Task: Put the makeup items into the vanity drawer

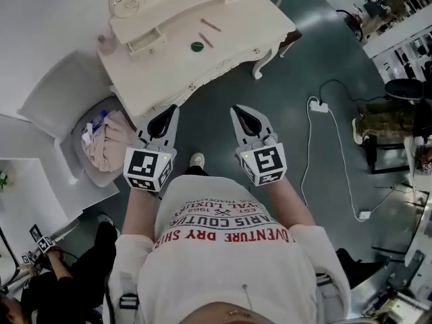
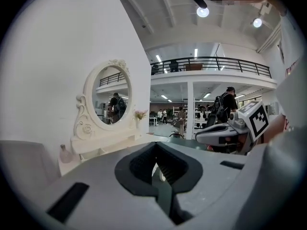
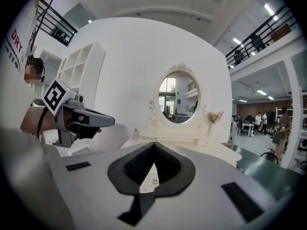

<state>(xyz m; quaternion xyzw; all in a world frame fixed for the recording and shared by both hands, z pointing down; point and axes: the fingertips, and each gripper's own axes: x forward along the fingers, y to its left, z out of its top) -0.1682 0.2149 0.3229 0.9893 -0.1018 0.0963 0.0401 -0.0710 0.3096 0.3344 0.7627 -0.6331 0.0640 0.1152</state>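
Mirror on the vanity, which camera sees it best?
The right gripper view: the oval mirror faces it nearly head-on, whole. The left gripper view sees it slanted; the head view, looking down, barely shows it.

Red "DRY" on white shirt [image 1: 233, 262]

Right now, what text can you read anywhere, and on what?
"DVENTURE DRY SHI": red, upside down, cut off, on the person's white T-shirt.
"ARIS COUTUR": black, same shirt.
"DRY": same shirt, right gripper view.
Smaller black shirt lines: too blurred.
Black-and-white marker cubes: patterns only, no words.
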